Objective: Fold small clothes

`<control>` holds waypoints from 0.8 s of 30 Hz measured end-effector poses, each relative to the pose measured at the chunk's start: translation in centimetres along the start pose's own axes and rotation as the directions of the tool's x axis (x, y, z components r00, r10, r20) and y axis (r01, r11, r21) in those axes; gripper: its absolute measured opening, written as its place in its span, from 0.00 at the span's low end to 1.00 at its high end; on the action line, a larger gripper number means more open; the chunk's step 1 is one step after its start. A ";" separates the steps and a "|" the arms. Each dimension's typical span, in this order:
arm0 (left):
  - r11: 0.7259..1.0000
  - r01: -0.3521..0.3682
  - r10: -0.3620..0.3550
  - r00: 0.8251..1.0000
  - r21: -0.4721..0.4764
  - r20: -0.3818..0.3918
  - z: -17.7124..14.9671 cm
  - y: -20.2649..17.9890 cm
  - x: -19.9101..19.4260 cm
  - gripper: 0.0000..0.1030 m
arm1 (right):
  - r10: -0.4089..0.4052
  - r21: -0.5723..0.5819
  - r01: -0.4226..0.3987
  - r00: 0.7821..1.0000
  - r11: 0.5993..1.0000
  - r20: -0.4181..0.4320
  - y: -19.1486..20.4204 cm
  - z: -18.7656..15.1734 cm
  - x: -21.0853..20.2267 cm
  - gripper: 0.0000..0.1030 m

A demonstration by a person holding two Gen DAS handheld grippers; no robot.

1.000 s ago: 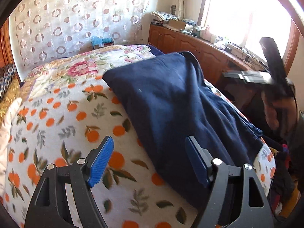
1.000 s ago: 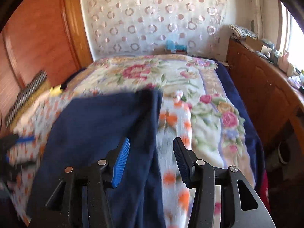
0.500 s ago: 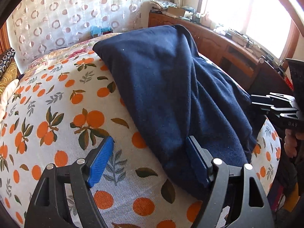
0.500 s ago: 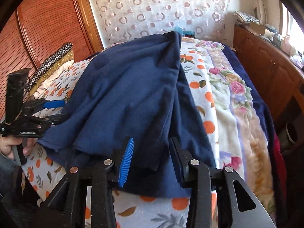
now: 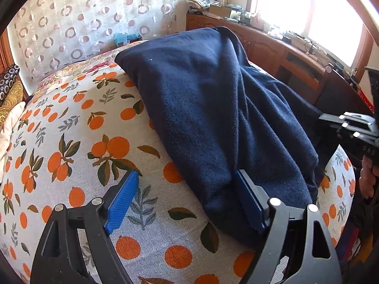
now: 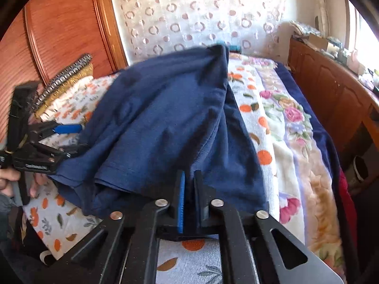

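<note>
A navy blue garment (image 5: 213, 106) lies lengthwise on the orange-print bed cover (image 5: 71, 142). My left gripper (image 5: 186, 174) hovers low over its near left corner, jaws wide and still opening. The right finger (image 5: 248, 196) touches the cloth's edge; the left pad (image 5: 120, 201) is over bare cover. In the right wrist view my right gripper (image 6: 189, 174) is shut on the garment's (image 6: 165, 118) near hem, and the left gripper (image 6: 75, 138) shows at the cloth's left corner. The right gripper (image 5: 331, 120) also appears at the garment's right side.
A wooden cabinet (image 5: 272, 47) with clutter runs under the window on the right. Pillows (image 5: 9, 90) are stacked at the left by a wooden wardrobe (image 6: 59, 35). A circle-patterned curtain (image 6: 201, 19) hangs behind the bed. A floral blanket (image 6: 296, 123) covers the bed's right side.
My right gripper's jaws have closed onto the garment's near hem. Both grippers came down and closer to the garment; over the last half second neither has shifted much.
</note>
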State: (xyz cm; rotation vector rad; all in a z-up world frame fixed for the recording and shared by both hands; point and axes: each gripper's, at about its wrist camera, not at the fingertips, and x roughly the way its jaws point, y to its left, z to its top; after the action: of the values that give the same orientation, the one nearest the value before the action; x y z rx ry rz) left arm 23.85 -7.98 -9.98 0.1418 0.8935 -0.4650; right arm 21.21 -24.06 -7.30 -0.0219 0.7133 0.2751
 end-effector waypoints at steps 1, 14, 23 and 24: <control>1.000 0.001 -0.001 1.000 0.000 -0.002 0.0 0.1 -0.1 0.80 | -0.013 -0.004 0.013 1.000 1.000 0.014 0.0 0.2 -0.5 0.05; 0.998 0.053 -0.049 0.994 -0.031 0.101 0.3 -0.8 -5.7 0.81 | -0.098 0.050 0.097 0.995 0.994 0.020 -3.5 -1.8 -5.4 0.04; 0.993 0.105 -0.104 0.994 -0.046 0.031 -1.0 -2.1 -2.7 0.80 | -0.007 0.111 0.012 0.999 0.994 -0.046 -4.1 -2.8 -2.1 0.14; 0.991 0.124 -0.122 0.992 -0.054 0.034 -1.1 -2.2 -2.7 0.79 | -0.007 0.118 0.013 0.998 0.993 -0.056 -4.2 -2.9 -1.7 0.17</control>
State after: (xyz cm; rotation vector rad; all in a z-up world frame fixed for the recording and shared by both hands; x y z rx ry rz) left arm 20.65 -8.68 -8.39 0.0280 0.8871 -0.5550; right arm 19.16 -28.86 -8.70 0.0801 0.7835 0.2229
